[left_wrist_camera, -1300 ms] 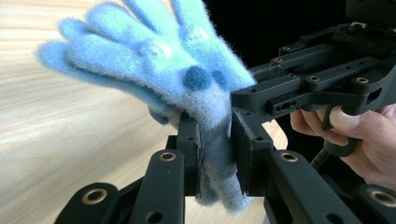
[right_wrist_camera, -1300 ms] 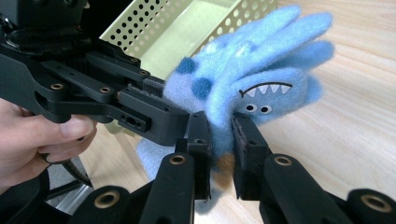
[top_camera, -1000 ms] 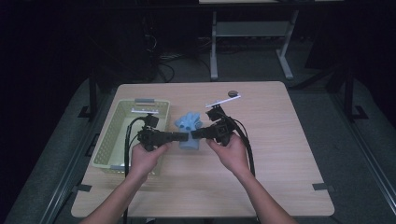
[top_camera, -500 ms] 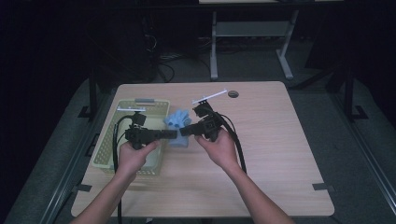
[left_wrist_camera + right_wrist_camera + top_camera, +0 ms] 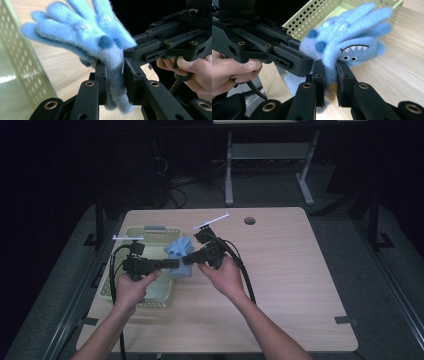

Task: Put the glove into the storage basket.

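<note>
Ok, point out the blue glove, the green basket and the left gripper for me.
blue glove (image 5: 352, 37): right gripper view, fuzzy fingers.
green basket (image 5: 159, 298): high view, near right wall.
left gripper (image 5: 115, 82): left gripper view, between the jaws clamped on the glove's cuff.

Dark lab: bare table (image 5: 300, 285), cables (image 5: 175, 190).

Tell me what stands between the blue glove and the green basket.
Nothing visible does. The blue glove hangs clamped between the left gripper and right gripper, just beside the green basket, whose open top is unobstructed.
</note>
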Available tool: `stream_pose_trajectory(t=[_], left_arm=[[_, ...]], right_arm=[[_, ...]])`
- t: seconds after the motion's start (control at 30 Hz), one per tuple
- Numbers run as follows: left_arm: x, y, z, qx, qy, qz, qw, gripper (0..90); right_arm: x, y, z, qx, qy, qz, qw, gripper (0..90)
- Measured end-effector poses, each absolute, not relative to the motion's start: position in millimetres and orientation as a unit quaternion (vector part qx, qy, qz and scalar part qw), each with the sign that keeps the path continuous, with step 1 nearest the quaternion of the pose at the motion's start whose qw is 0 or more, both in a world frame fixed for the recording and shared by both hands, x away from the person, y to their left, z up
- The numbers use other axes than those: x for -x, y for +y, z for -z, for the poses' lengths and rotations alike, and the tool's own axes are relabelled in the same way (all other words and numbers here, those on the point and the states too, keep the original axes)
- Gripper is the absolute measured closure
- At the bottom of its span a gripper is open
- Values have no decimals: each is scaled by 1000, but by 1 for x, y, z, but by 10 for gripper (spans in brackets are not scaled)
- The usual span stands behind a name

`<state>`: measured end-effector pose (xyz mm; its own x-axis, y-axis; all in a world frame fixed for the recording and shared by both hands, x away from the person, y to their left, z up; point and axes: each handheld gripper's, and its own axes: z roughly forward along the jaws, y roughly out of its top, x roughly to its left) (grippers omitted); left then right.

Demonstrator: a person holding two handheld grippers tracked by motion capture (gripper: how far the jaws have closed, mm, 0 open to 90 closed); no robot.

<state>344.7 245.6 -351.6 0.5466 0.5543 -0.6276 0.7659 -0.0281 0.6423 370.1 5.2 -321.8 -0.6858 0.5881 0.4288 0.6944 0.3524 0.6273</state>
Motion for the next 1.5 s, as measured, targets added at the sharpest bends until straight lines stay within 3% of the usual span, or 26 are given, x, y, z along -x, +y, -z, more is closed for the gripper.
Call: stream_pose_trajectory(t=[1.5], left_arm=[[-347,326,361,-686,527,87,494,751]], right_arm=[[-397,87,346,364,-819,426,121,789]])
